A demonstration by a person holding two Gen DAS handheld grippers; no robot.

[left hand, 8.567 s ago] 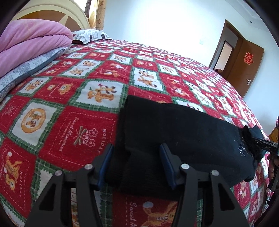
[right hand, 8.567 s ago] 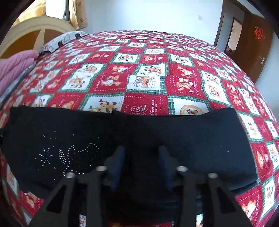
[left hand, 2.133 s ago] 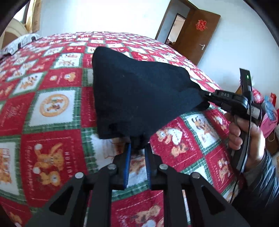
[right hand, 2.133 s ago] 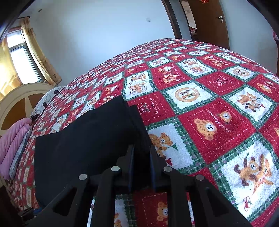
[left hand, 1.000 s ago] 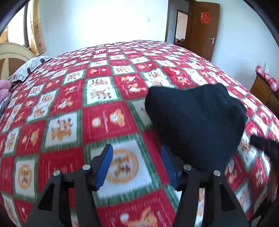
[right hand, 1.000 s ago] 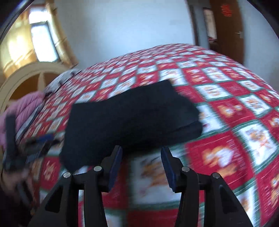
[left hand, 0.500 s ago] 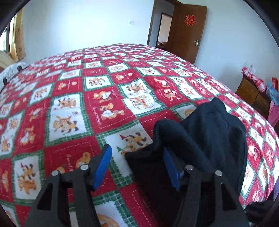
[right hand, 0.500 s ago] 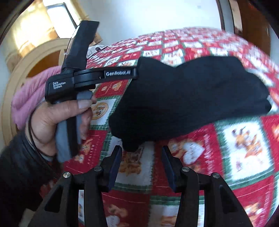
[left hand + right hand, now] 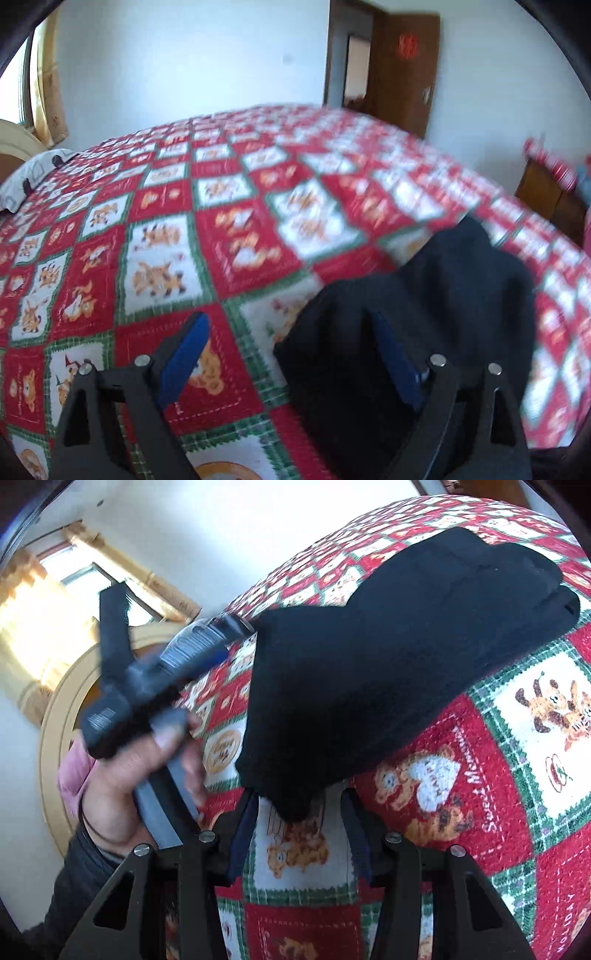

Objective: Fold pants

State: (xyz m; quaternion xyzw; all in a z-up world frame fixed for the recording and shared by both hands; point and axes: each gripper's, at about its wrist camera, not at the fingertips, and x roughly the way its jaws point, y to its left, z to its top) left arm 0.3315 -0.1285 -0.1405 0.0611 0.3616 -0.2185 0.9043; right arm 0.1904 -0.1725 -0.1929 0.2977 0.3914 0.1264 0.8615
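left gripper (image 9: pixel 288 354) jaws wide apart, nothing gripped, right finger over pants edge | right gripper (image 9: pixel 299 834) jaws apart, pants corner hangs between tips, not clamped | pants (image 9: pixel 388 664) black, folded bundle on quilt (image 9: pixel 535 812), ahead of both grippers | left hand (image 9: pixel 136 775) holds its gripper handle, left of right gripper

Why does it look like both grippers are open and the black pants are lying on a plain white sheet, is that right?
Not the sheet. The right wrist view shows the black pants on a red, green and white patchwork quilt. Left gripper and right gripper are indeed open.
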